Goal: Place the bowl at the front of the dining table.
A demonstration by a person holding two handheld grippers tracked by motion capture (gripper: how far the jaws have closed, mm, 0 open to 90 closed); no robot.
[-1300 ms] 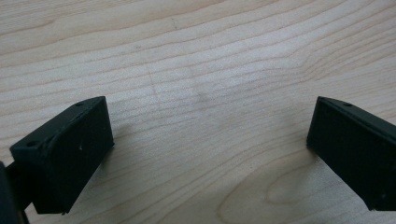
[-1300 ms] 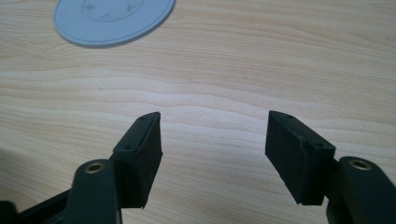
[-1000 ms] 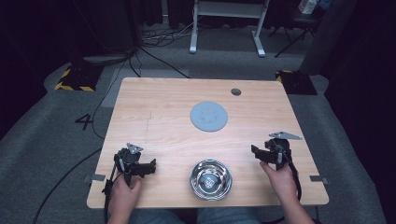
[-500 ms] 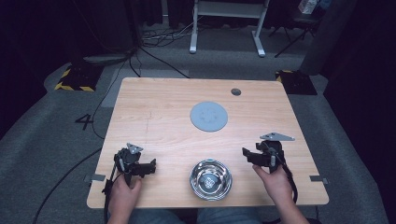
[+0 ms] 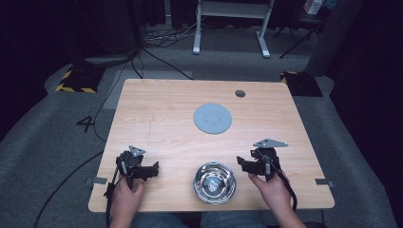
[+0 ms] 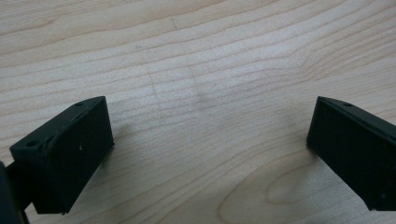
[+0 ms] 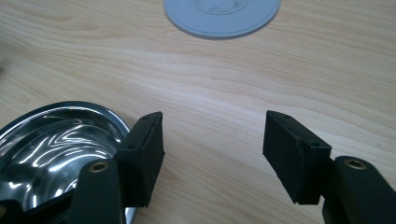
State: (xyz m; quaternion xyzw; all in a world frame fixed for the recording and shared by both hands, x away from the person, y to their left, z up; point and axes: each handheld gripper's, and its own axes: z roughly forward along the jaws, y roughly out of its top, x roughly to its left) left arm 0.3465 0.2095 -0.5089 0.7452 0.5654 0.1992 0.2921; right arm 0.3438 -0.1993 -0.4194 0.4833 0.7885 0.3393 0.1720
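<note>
Right gripper [image 5: 243, 165] sits at the near right of the wooden table [image 5: 161, 123], jaws spread wide and released, nothing between them; in the right gripper view [image 7: 210, 156] bare wood grain shows in the gap. One jaw stands just beside the rim of the steel bowl [image 7: 51, 144], and whether it touches the rim cannot be told. From the high view the bowl [image 5: 214, 182] rests upright at the near edge, roughly centred between the two hands, its polished inside throwing bright reflections. Right hand [image 5: 272, 187] grips the tool from behind, with a cable trailing off along the forearm. Left gripper [image 5: 153, 170] lies at the near left, well apart from the bowl, jaws likewise open and empty; the left gripper view [image 6: 205, 149] gives plain tabletop between the two black pads, which hang close over the wood. Left hand [image 5: 126, 192] holds it low. A grey round disc [image 5: 212, 118] lies flat farther out near the table's middle, its near edge also caught at the top of the right gripper view [image 7: 222, 16]. Writing: a pale number "4" [image 5: 87, 123] marked on the grey floor left of the table. No brand or label is readable on either gripper, the bowl or the disc.
</note>
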